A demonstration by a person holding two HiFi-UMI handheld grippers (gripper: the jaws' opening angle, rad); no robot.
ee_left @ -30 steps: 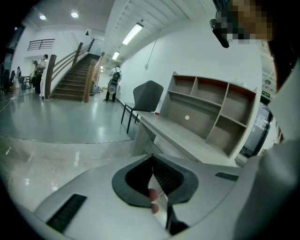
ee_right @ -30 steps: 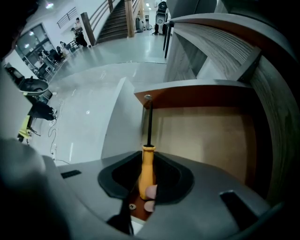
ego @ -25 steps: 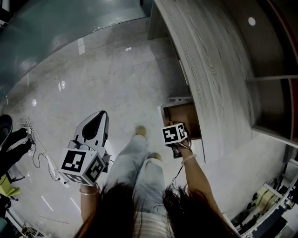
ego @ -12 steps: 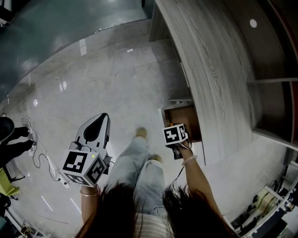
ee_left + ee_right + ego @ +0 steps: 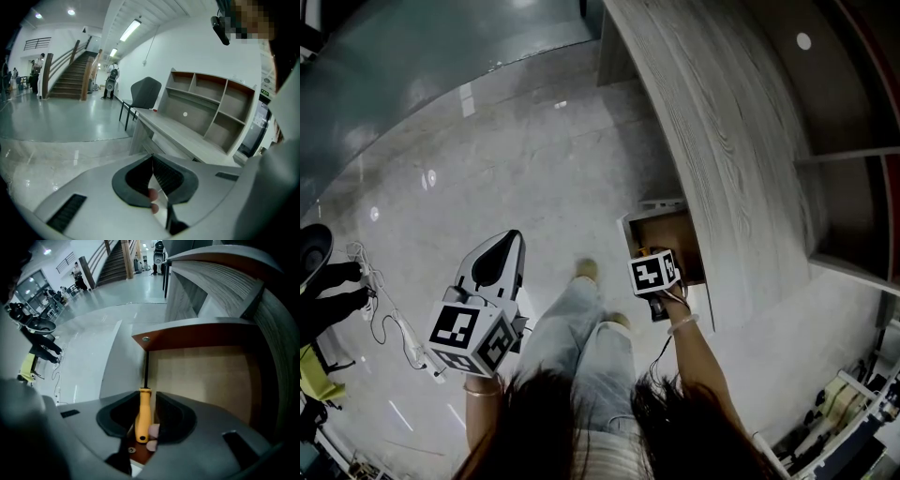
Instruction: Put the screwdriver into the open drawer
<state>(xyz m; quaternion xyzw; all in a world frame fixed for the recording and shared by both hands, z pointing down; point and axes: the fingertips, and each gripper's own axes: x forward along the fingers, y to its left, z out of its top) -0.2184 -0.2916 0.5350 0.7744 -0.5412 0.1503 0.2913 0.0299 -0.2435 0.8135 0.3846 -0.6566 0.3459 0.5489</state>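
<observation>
Floor (image 5: 506, 159) glossy marble | desk (image 5: 722, 141) woodgrain | drawer (image 5: 680, 239) open | screwdriver (image 5: 143, 411) gripped

The left gripper (image 5: 510, 242) has slid a tiny bit to the right and a tiny bit down over the floor (image 5: 534, 141). It is now a little closer to the person's leg (image 5: 572, 319). The right gripper (image 5: 146, 401), and the screwdriver (image 5: 143, 414) with it, has come a tiny bit back toward the person, at the near edge of the drawer (image 5: 675, 239). The black thing (image 5: 326, 281) at the left edge of the floor has shifted, and its dark parts now sit further apart.
</observation>
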